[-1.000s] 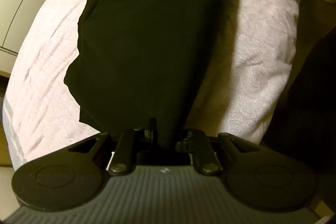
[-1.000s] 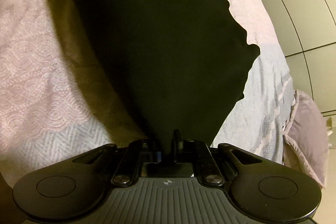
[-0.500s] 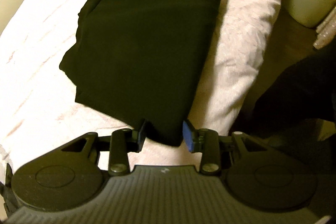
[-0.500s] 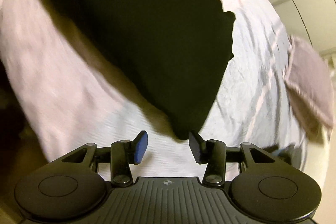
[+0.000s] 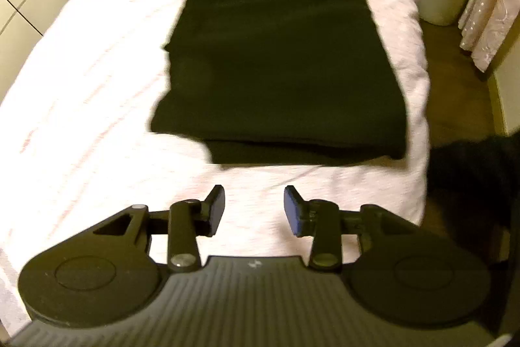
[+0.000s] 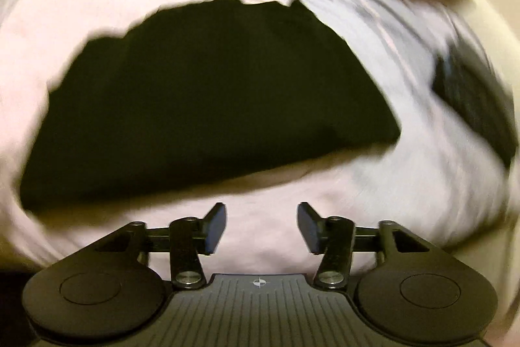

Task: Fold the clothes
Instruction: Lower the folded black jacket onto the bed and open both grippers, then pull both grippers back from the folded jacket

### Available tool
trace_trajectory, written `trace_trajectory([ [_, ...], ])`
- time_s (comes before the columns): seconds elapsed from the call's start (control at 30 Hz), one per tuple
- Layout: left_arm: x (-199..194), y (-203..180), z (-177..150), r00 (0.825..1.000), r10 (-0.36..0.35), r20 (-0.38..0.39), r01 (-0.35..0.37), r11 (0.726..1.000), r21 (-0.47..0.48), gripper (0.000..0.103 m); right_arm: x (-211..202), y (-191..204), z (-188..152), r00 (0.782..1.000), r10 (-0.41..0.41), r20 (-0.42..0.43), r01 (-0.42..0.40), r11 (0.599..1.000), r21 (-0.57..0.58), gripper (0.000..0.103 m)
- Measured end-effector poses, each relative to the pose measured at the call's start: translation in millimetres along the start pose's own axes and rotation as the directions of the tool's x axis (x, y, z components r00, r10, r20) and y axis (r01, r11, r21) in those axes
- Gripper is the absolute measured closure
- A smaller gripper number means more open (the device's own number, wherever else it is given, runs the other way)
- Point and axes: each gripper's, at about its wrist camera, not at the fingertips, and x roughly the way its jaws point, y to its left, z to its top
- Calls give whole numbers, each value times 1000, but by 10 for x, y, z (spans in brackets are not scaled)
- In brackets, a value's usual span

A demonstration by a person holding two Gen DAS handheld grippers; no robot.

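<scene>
Black-fingered grippers hovering before a folded garment.
We are holding the left gripper (image 5: 254, 208) and right gripper (image 6: 261, 225) spread and empty; beyond them the folded black garment (image 5: 279, 60) is lying flat on the pale bedspread (image 5: 84, 93).

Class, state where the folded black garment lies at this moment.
The folded black garment lies flat on the white bedspread, toward its right edge in the left wrist view, just ahead of the open left gripper.
</scene>
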Motion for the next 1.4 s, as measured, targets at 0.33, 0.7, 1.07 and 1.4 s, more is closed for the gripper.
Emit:
trace_trajectory([
  [0.33, -278, 358, -52, 997, -17, 71, 23, 995, -94, 35, -482, 784, -125, 998, 21, -65, -1, 956, 294, 30],
  [0.7, -407, 69, -49, 999, 18, 47, -13, 993, -120, 22, -514, 938, -270, 998, 54, -36, -40, 953, 299, 30],
  [1.07, -393, -91, -148, 991, 85, 102, -85, 996, -8, 21, -537, 975, -514, 998, 66, -23, -56, 956, 288, 30],
  [1.4, 194, -40, -395, 978, 10, 208, -112, 868, 483, 21, -292, 1980, -688, 994, -29, 106, 53, 971, -233, 30],
])
